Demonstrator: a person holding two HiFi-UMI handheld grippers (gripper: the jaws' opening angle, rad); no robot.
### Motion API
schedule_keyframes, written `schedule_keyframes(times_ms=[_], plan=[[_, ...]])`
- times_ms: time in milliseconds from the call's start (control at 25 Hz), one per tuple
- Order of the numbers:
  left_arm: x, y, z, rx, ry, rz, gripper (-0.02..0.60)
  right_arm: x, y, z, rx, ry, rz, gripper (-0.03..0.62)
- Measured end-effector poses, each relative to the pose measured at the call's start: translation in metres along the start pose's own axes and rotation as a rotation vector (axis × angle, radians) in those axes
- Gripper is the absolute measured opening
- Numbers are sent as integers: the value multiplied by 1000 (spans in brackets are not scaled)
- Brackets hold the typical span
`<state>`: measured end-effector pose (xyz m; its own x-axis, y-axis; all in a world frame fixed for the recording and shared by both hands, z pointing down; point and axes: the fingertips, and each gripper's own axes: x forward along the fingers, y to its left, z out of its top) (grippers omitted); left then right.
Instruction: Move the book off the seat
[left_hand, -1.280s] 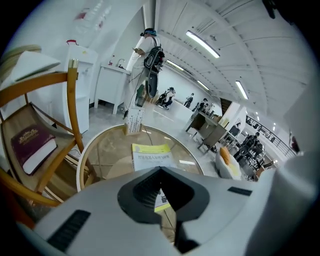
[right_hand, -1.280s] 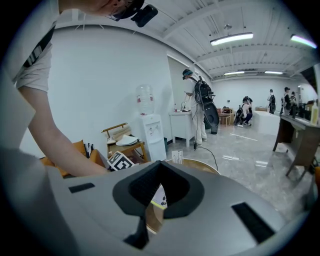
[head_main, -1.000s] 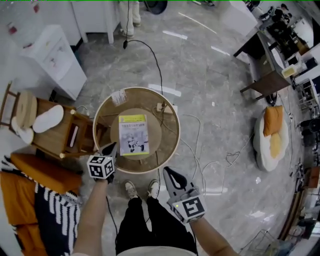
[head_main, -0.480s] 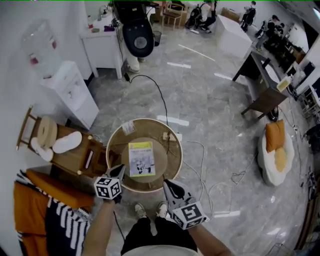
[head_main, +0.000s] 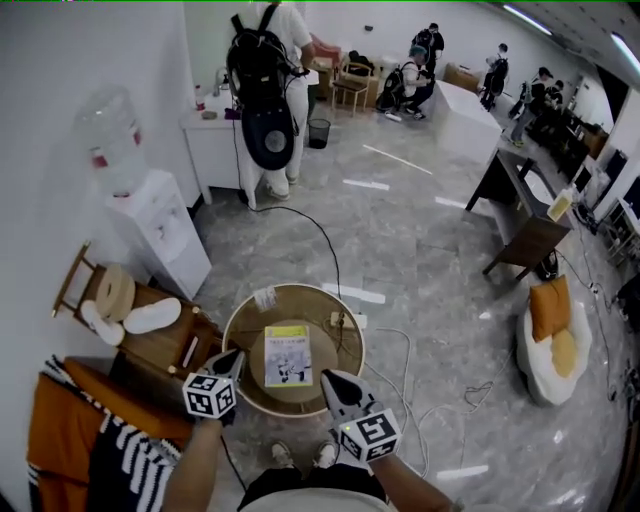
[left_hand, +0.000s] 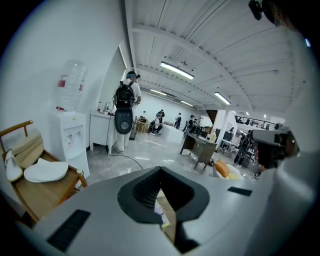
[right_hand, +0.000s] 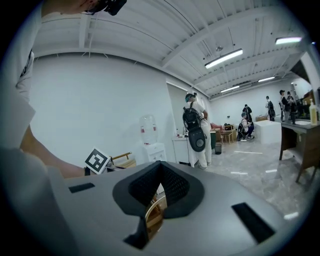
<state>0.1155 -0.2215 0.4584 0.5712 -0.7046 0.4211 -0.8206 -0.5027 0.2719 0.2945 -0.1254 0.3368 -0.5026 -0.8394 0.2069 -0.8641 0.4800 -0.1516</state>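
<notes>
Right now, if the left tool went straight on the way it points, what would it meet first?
Probably the bare floor beyond the round seat. The left tool, shut, sits higher than the book and aims slightly down past it, though depth is unclear.

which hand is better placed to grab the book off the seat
Right, by a little: the right tool appears just off the near right corner of the book; the left tool sits farther from its left edge. Both are shut.

Bright, even light from ceiling strip lights (left_hand: 176, 70); strong fisheye distortion, dark corners.
</notes>
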Motion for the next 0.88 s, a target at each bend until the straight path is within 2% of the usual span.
schedule_keyframes(times_ms=[320,560,880], plan=[[-26,-27,82,71,-137,20,17,-21,-21,48,-55,-91,-16,20],[-46,-58,145,154,-254,9,17,-38,-48,81,-95,-156,-53,20],[-87,-99,207,261,-419,15,17,-68,-81,108,-117,-201,-104,20]])
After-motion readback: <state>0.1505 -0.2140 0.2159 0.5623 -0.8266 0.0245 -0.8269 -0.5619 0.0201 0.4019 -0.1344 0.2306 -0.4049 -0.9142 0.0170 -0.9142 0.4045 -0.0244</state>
